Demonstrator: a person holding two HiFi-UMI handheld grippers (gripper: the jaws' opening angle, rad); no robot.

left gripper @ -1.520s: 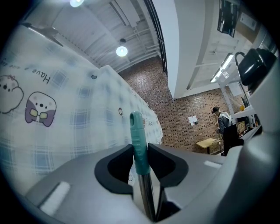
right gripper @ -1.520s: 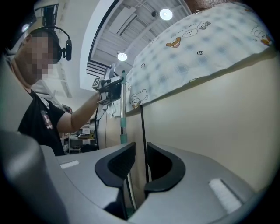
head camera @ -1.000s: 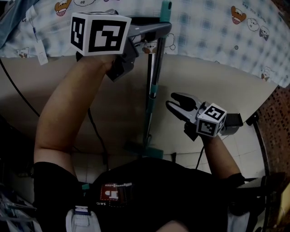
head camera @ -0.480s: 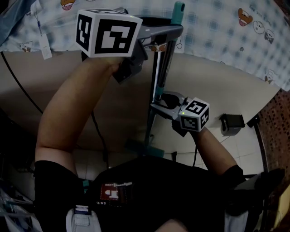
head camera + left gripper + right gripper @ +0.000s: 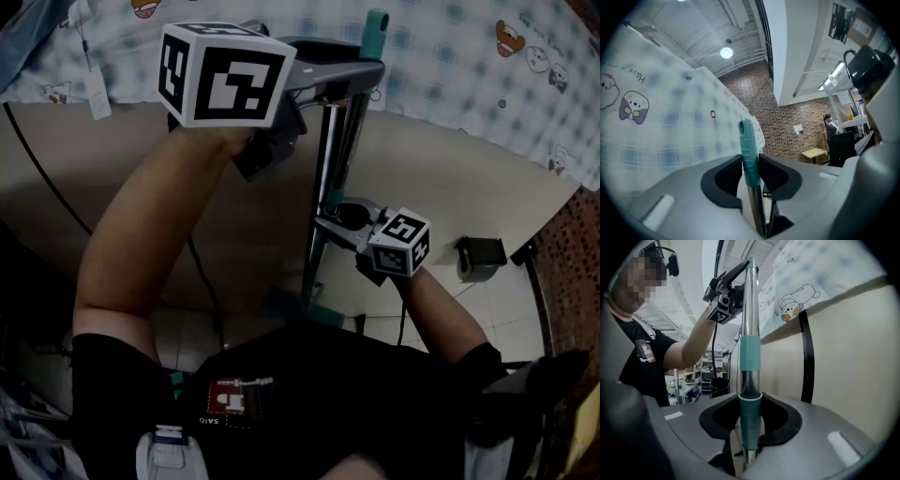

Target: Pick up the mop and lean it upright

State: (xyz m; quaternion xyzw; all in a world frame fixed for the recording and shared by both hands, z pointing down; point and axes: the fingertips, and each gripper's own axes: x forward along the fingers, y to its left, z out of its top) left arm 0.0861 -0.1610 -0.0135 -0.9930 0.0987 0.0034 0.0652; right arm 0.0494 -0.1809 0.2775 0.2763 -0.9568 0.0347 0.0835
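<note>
1. Mop (image 5: 325,173): one, standing close to upright. Its foot (image 5: 298,307) is on the floor well below both grippers, and its teal tip (image 5: 746,140) pokes out just above the left gripper (image 5: 359,67).
2. Left gripper: clamped on the pole right under that tip, with a pad pressing on each side in its own view (image 5: 750,164).
3. Right gripper (image 5: 330,218): lower on the same pole, beneath the left one. Its jaws are closing with a teal collar (image 5: 750,420) between them, and the pads already touch it on both sides.
4. Step in hand, as I judge it: the lift looks done, and the second grip is being taken to steady the pole before the lean.
5. Next move, as I judge it:
   - Tip the top away from the grippers toward the panel (image 5: 450,178) under the sheet (image 5: 450,56).
   - Keep the foot planted on the floor.
   - Let go only once the pole rests there, because a loose pole could slide sideways.
6. Count:
   - one mop
   - one pole
   - one foot
   - two grippers, both on the pole
   - two teal bands in the right gripper view (the collar and a sleeve (image 5: 750,352) above it), plus the tip
   - one sheet
   - one panel
</note>
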